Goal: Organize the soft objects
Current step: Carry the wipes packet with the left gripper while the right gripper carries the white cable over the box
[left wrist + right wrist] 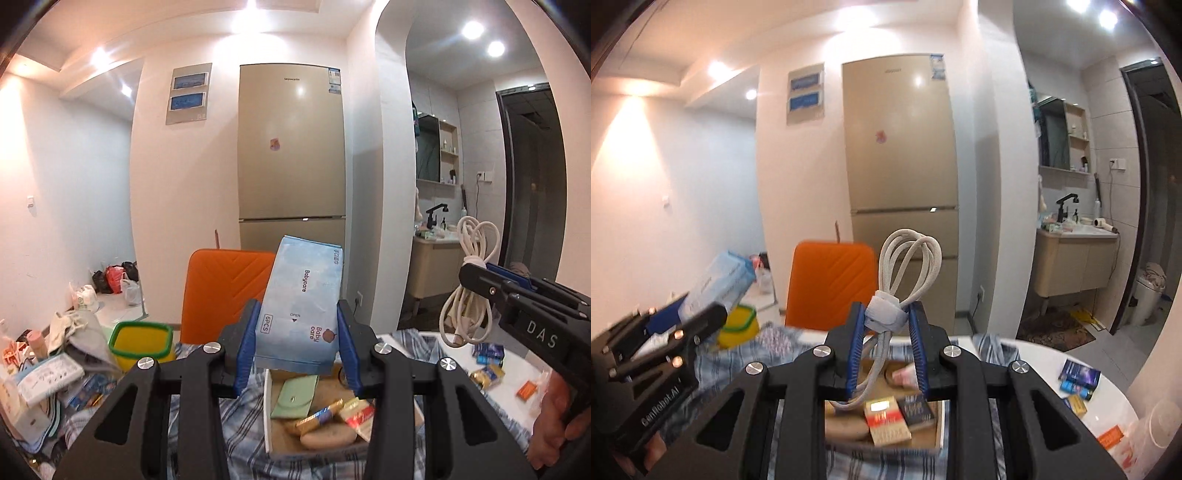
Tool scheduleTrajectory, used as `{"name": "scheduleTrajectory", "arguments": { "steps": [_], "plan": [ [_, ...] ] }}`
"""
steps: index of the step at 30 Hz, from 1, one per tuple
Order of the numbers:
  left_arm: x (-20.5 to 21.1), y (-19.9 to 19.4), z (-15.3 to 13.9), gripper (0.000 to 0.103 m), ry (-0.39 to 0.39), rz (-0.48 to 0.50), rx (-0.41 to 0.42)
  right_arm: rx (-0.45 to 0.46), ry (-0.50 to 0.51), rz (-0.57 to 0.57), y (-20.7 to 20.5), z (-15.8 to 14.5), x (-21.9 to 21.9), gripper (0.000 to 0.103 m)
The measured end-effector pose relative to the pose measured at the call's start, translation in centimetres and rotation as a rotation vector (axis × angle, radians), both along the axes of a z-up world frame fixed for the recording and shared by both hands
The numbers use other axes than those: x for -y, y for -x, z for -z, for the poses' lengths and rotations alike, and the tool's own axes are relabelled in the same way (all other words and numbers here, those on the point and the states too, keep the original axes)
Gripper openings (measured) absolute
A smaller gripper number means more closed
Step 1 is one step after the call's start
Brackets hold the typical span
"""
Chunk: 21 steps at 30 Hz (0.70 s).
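A light blue Babycare tissue pack [301, 302] stands up between the blue pads of my left gripper [297, 328], which is shut on its lower sides, lifted above the table. My right gripper [888, 325] is shut on a coiled white cable [908, 266] bound by a white strap, also held in the air. In the left wrist view the right gripper [480, 275] and the cable [474, 251] show at the right. In the right wrist view the left gripper [701, 317] and its tissue pack [716, 284] appear at the left. Below both lies an open cardboard box [269, 413] with small packets.
An orange chair back [225, 291] stands behind the table, a beige fridge [291, 155] beyond it. A yellow container with a green rim [142, 343] and piled clutter sit left on the blue plaid cloth [240, 424]. Small boxes [1075, 380] lie on the white tabletop at right.
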<state>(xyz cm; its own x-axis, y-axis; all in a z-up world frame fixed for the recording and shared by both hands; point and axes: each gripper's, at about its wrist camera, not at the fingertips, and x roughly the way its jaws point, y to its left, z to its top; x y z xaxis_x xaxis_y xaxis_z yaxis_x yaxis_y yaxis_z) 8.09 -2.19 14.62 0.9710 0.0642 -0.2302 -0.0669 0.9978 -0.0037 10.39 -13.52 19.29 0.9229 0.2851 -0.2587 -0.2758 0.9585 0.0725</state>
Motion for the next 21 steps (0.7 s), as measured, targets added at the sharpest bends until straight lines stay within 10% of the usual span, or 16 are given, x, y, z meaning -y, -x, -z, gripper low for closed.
{"name": "scheduleTrajectory", "arguments": {
  "steps": [8, 21],
  "plan": [
    [0.1, -3.5, -1.4, 0.039, 0.009, -0.001, -0.019, -0.016, -0.016, -0.007, -3.1, -1.1, -1.6, 0.026],
    [-0.2, -9.0, 4.6, 0.039, -0.002, -0.007, -0.282, -0.196, 0.056, -0.013, -9.5, 5.2, -2.1, 0.026]
  ]
}}
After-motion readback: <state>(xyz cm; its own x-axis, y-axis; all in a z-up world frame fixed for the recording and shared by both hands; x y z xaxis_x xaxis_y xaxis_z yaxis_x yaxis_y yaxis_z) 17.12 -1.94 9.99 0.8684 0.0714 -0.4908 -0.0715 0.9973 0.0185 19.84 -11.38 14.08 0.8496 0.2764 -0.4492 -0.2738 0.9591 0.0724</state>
